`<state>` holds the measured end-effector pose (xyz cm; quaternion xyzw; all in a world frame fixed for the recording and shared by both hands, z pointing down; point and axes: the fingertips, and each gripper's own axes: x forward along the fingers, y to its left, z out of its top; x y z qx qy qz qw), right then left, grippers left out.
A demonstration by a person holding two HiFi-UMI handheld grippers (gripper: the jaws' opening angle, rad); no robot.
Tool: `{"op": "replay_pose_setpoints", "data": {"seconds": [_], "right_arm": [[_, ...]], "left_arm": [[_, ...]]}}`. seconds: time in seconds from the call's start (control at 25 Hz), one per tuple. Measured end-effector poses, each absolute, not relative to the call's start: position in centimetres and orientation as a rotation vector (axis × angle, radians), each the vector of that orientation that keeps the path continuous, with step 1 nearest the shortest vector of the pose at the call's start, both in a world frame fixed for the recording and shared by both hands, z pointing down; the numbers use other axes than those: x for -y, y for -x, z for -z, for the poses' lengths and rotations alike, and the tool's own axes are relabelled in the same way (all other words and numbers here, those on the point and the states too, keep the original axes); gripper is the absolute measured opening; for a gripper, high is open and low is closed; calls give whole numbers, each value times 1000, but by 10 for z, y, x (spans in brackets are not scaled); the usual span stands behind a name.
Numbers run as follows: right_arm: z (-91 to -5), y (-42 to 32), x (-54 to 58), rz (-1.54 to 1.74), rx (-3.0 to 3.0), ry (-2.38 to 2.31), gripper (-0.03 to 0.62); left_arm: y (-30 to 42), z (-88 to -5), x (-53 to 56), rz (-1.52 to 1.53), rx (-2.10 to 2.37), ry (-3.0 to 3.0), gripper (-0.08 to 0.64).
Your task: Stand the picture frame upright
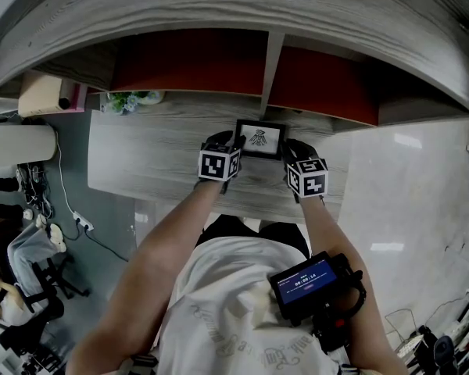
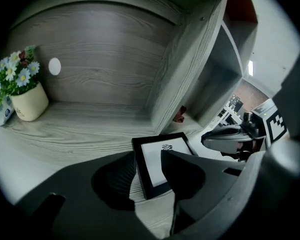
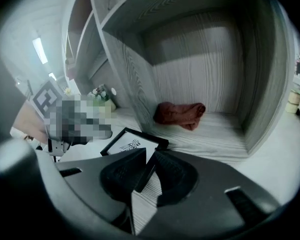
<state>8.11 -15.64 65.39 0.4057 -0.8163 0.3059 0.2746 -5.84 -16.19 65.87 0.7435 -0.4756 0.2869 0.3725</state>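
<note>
Closest to the head view is a small black device with a lit screen (image 1: 305, 281), sitting on the wearer's front. Past it both arms reach out over the grey wood table (image 1: 141, 158).

So, the picture frame (image 1: 259, 137) sits on the table right in front of the shelf unit's (image 1: 273, 61) upright divider, picture side up toward the head view. I honestly can't tell if it's flat or tipped up a little.

My left gripper (image 2: 146, 156) has its jaws fairly wide. The frame's left border sits in the gap, one jaw just outside the edge and the other over the white mat, and neither looks clamped on. My right gripper (image 3: 150, 154) has its jaws narrow and pinched on the frame's right border.

Other stuff: a cream pot of daisies (image 2: 25, 91) at the back of the table, well off to the left, and a reddish-brown cloth (image 3: 180, 114) bunched up in the shelf compartment right of the divider.
</note>
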Motion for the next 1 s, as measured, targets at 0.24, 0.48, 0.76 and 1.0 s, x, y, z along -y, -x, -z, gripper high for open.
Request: {"op": "replay_pose_setpoints", "data": {"seconds": [0.24, 0.48, 0.76, 1.0], "right_arm": [[-668, -73, 157, -928, 2152, -1052, 116], [-683, -70, 159, -1037, 2061, -1046, 115], [-694, -73, 156, -1101, 1960, -1032, 128], [-697, -73, 159, -1104, 1914, -1030, 103]], "left_arm": [[59, -676, 159, -819, 1141, -1829, 161], [60, -688, 161, -880, 1086, -1764, 163], [54, -696, 158, -890, 1043, -1675, 161], [55, -698, 159, -941, 1053, -1650, 155]]}}
